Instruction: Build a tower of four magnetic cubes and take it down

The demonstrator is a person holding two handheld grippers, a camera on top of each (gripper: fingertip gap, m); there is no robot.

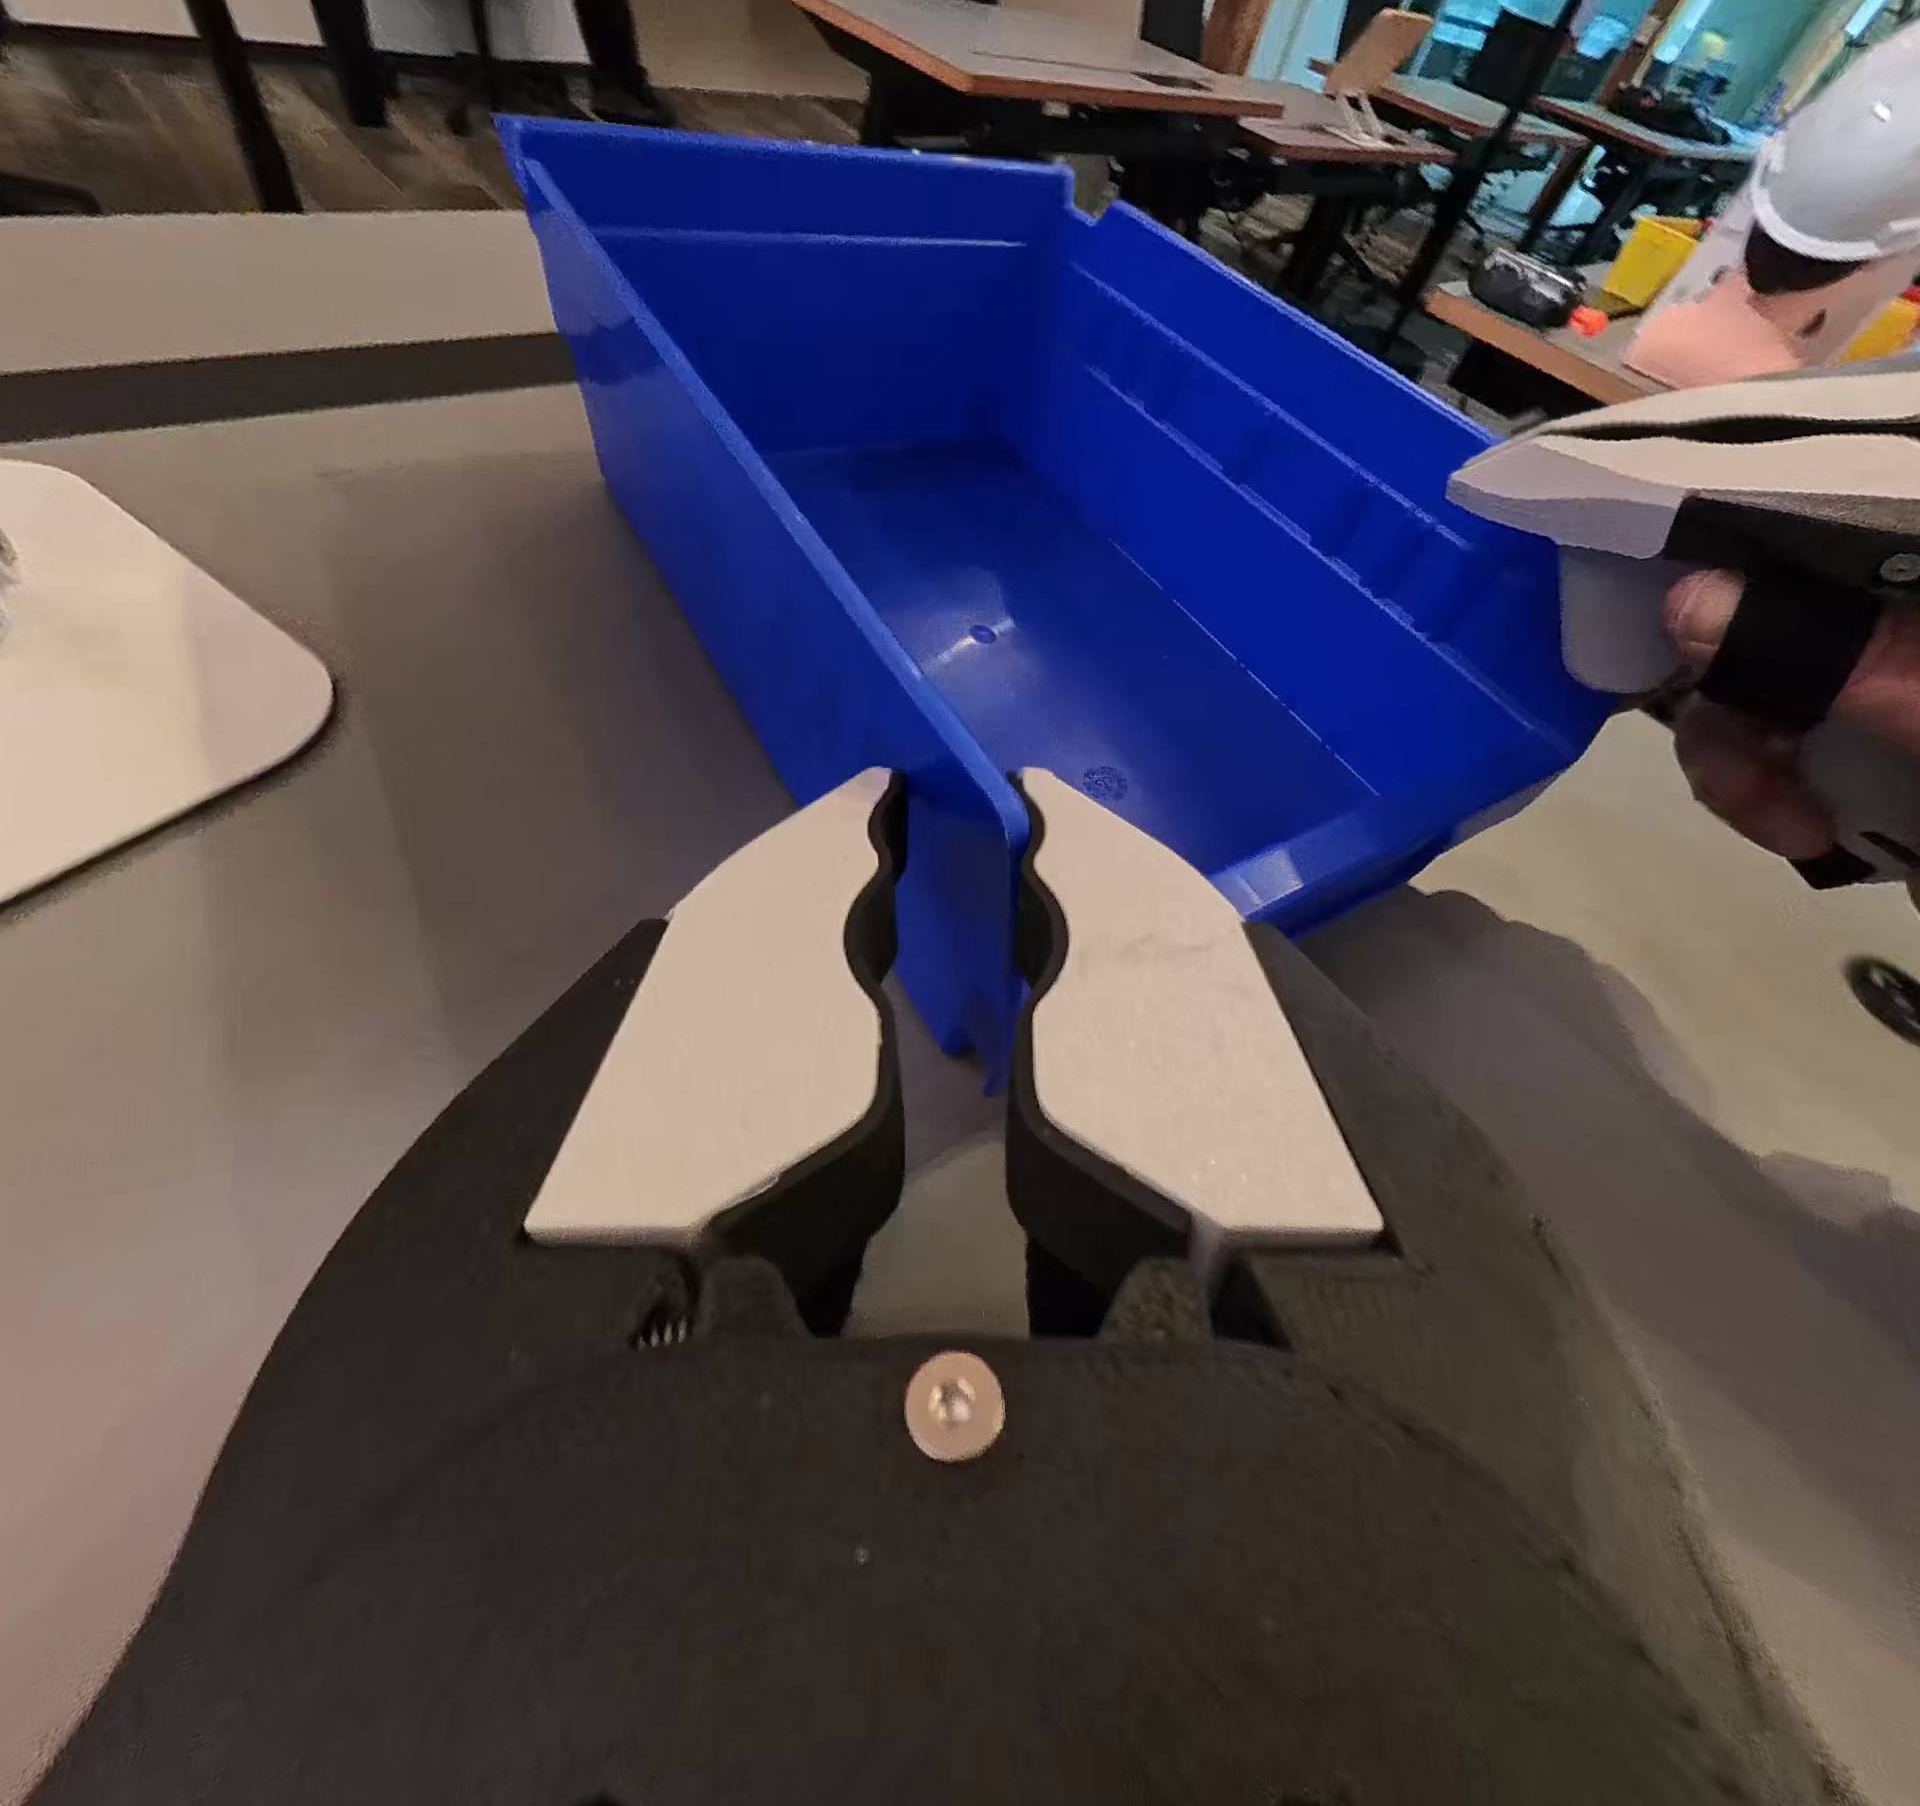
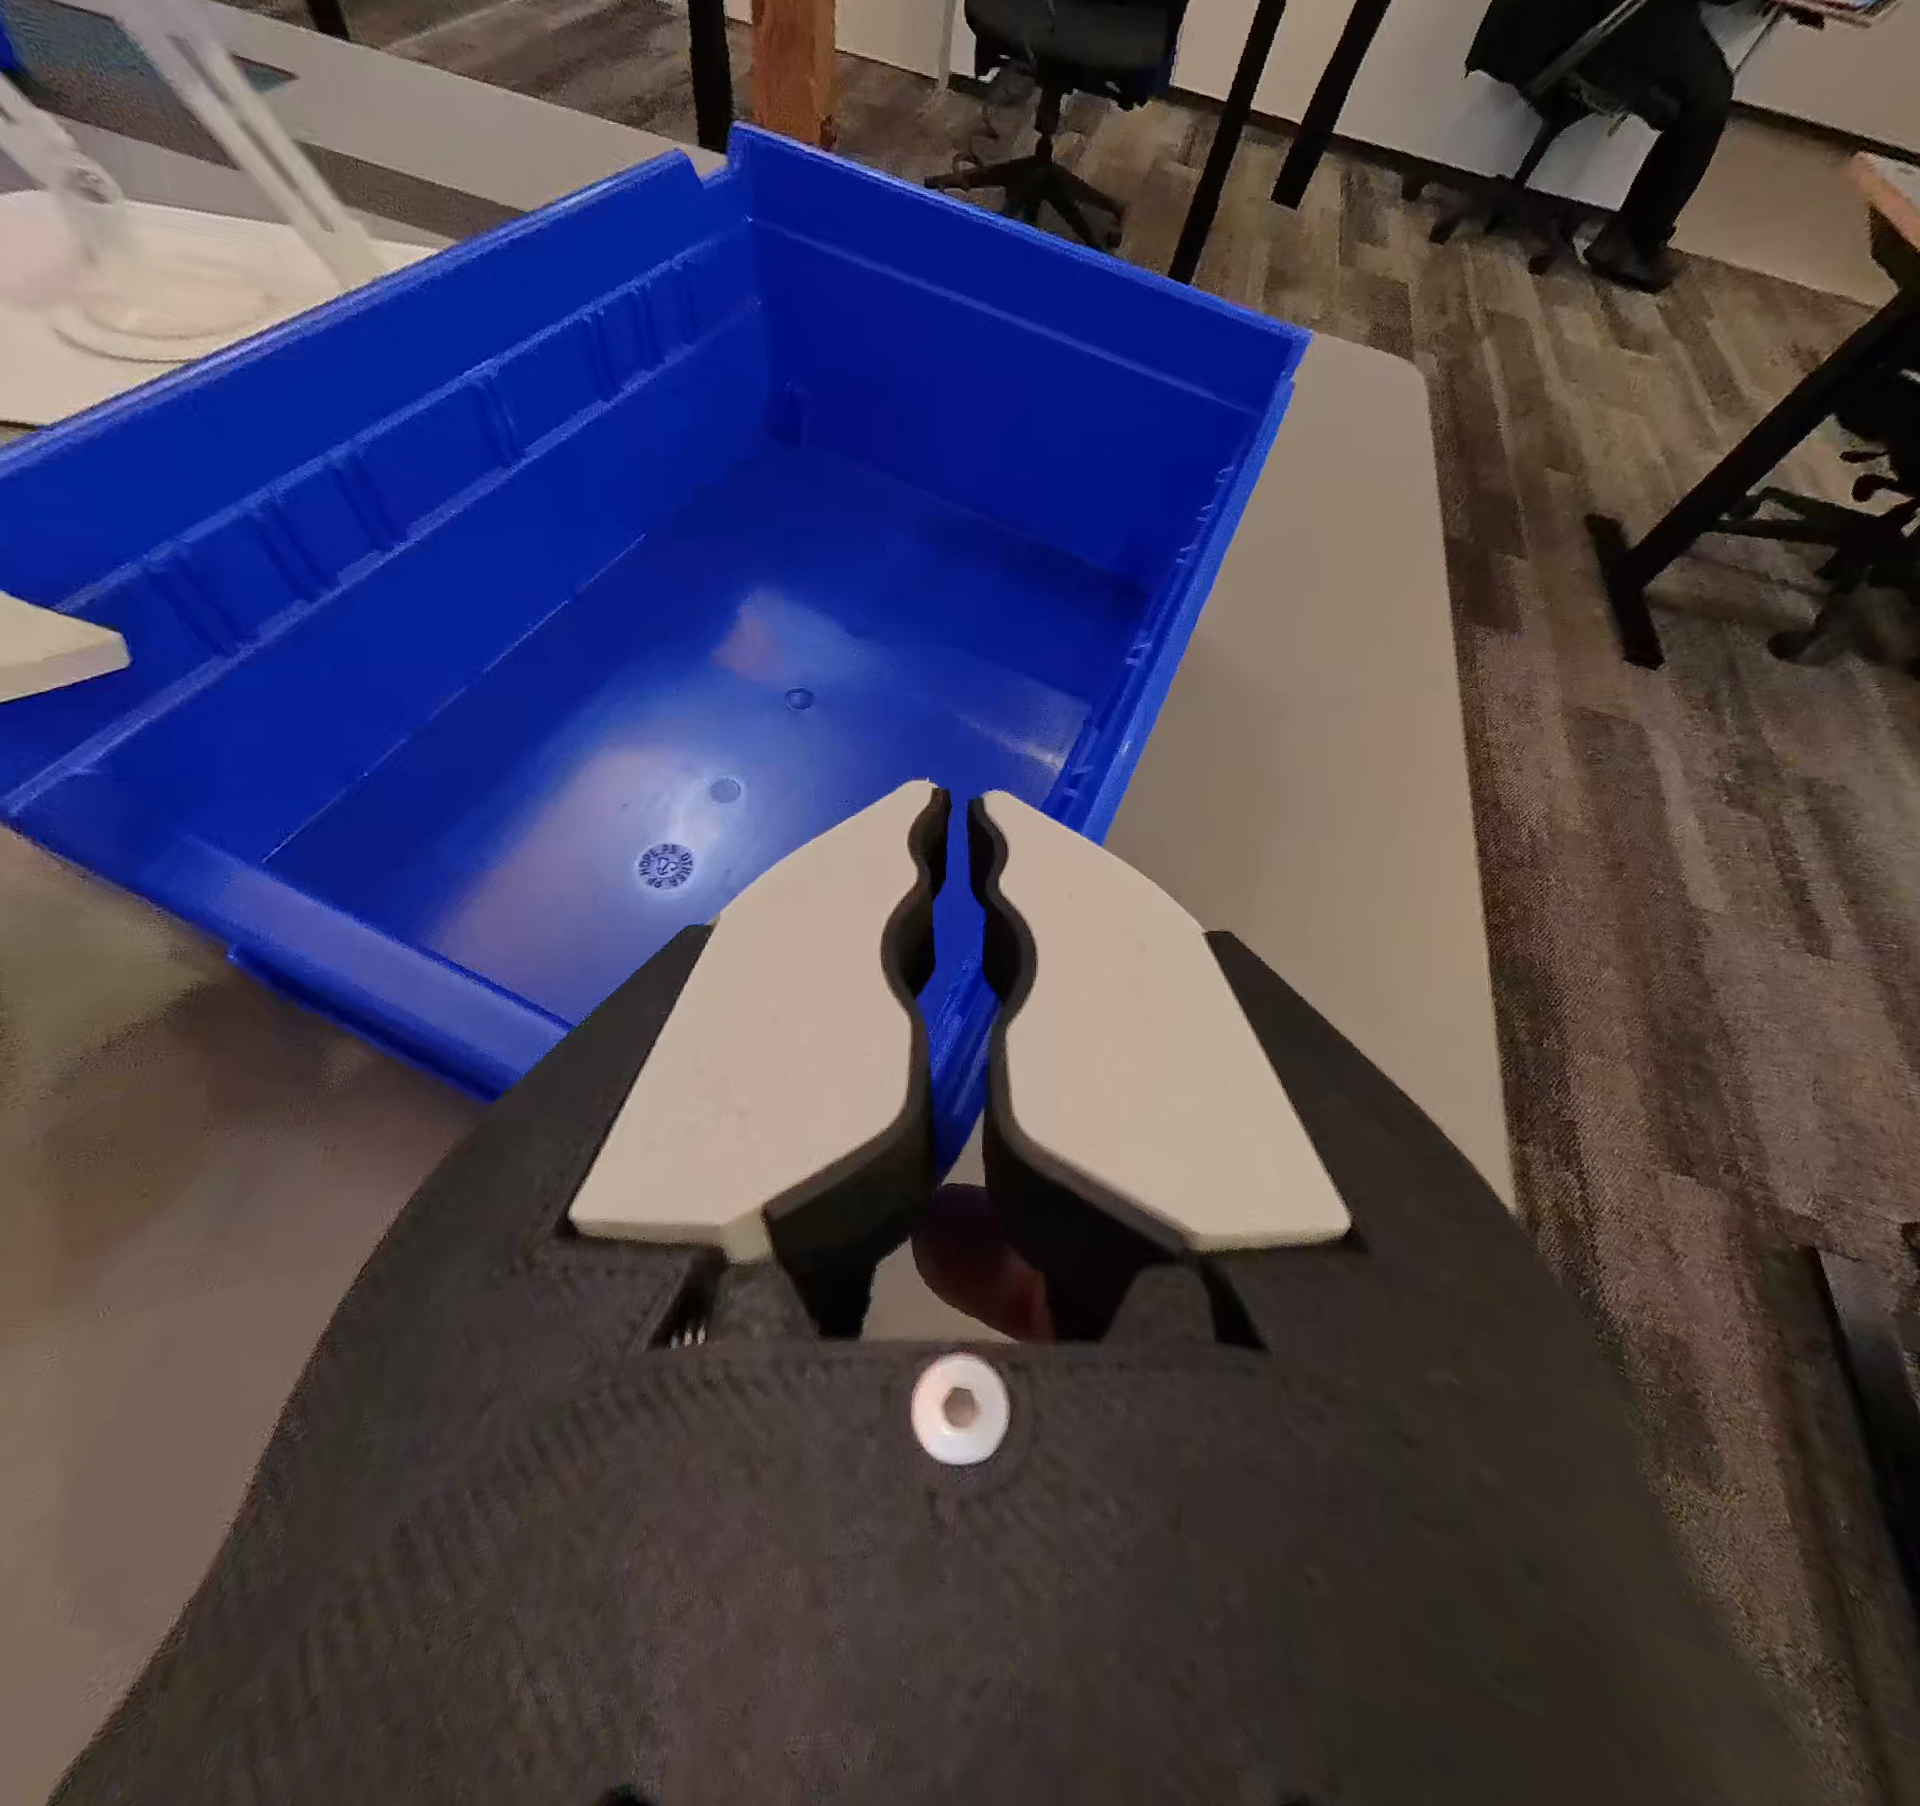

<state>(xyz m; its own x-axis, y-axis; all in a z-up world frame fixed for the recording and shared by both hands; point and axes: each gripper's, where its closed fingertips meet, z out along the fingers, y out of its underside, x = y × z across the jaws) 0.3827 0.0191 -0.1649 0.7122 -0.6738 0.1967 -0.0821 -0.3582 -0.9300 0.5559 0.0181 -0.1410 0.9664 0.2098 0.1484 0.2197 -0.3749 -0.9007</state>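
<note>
- Between the left gripper jaws stands the near corner wall of the blue bin; contact is unclear.
- Right gripper jaws sit nearly together over the bin's near-right corner, apparently holding nothing.
- No magnetic cubes show; the bin looks empty on the bench.
- Judged: stacking hasn't started or is finished; next, locate cubes.

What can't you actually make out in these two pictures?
- Magnetic cubes: none show in either view; the open blue plastic bin looks empty.
- Left gripper: in the left wrist view its jaws straddle the bin's near side wall, but contact can't be told.
- Right gripper: in the left wrist view the right edge cuts it off.
- White objects on the grey table: blurred, top left of the right wrist view.
</note>
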